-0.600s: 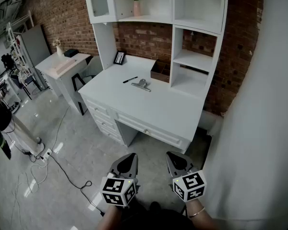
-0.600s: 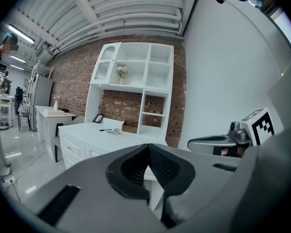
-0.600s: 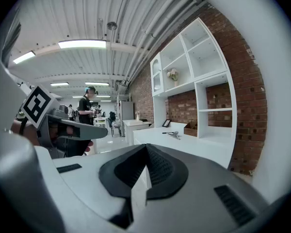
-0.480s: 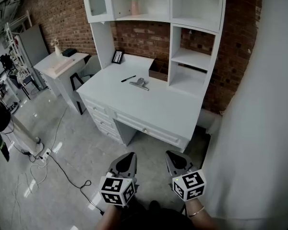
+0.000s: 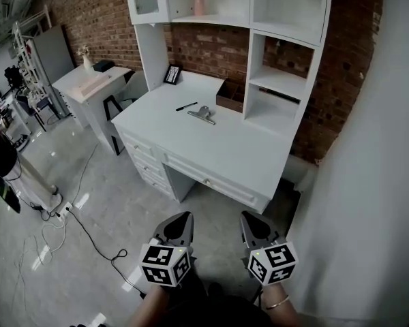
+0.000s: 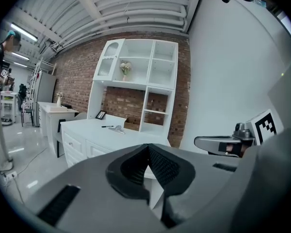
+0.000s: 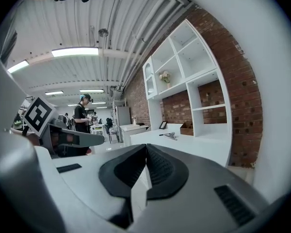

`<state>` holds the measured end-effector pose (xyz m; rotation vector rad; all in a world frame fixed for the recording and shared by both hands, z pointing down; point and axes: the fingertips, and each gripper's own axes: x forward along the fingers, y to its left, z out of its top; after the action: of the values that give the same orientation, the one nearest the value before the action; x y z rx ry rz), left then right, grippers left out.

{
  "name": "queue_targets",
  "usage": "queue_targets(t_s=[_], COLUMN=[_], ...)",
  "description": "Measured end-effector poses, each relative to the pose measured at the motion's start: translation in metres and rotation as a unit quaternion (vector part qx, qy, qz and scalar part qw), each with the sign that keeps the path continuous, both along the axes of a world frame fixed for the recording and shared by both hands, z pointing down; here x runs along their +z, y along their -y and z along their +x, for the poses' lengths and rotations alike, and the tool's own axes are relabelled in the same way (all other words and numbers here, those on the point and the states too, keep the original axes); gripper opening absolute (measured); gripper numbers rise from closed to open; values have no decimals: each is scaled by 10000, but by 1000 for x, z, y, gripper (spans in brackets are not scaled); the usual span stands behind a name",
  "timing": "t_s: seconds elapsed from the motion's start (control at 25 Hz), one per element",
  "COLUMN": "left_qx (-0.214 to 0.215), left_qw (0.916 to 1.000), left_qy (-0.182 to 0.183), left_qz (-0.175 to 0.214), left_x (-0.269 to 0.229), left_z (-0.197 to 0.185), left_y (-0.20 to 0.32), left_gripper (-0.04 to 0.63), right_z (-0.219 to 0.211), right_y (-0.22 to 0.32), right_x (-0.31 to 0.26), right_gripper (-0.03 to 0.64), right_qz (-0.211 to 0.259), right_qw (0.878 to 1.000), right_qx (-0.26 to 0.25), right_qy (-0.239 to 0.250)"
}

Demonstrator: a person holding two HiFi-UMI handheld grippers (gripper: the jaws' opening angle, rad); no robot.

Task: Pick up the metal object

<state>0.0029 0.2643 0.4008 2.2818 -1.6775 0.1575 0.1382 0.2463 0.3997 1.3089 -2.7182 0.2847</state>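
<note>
The metal object, a silver clip [image 5: 202, 115], lies on the white desk [image 5: 225, 157] toward its back, beside a black pen [image 5: 186, 106]. It also shows small in the left gripper view as the clip [image 6: 118, 129] and in the right gripper view as the clip [image 7: 170, 136]. Both grippers hang low over the floor, well short of the desk. My left gripper [image 5: 182, 219] is shut with nothing between its jaws. My right gripper [image 5: 247, 219] is shut and empty too.
A white hutch with shelves [image 5: 279, 80] stands on the desk's back edge before a brick wall. A brown box [image 5: 230, 97] and a picture frame [image 5: 172, 74] sit at the back. A smaller white table [image 5: 92, 84] stands left. Cables [image 5: 88, 240] trail on the floor. A person [image 7: 81, 114] stands far left.
The head view has shifted slightly, so the desk sits a little further right and lower in frame. Both grippers stay low and shut.
</note>
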Motion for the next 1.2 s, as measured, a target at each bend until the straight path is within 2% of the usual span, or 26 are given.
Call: queue_targets(t_s=[0.32,0.48,0.76,1.2], left_qx=[-26,-32,220,567], left_qw=[10000,10000,9996,9981], left_qy=[-47,-55,-146,-57], left_qz=[77,-3,-136,-220], left_x=[7,14,19,28], left_z=[-25,-47,-79,-115], left_y=[48,93,194,319], left_gripper=[9,11,15,135], right_z=[-24,-46,-83,-126], right_y=[41,86,187,299], right_x=[10,14,17,28], right_gripper=[6,6,6,5], right_qz=[-154,-206,-332,-529], right_qw=[9999,9997,9994,9982], right_qx=[-64,-87,9,247], right_qy=[-25,-34,-42,-154])
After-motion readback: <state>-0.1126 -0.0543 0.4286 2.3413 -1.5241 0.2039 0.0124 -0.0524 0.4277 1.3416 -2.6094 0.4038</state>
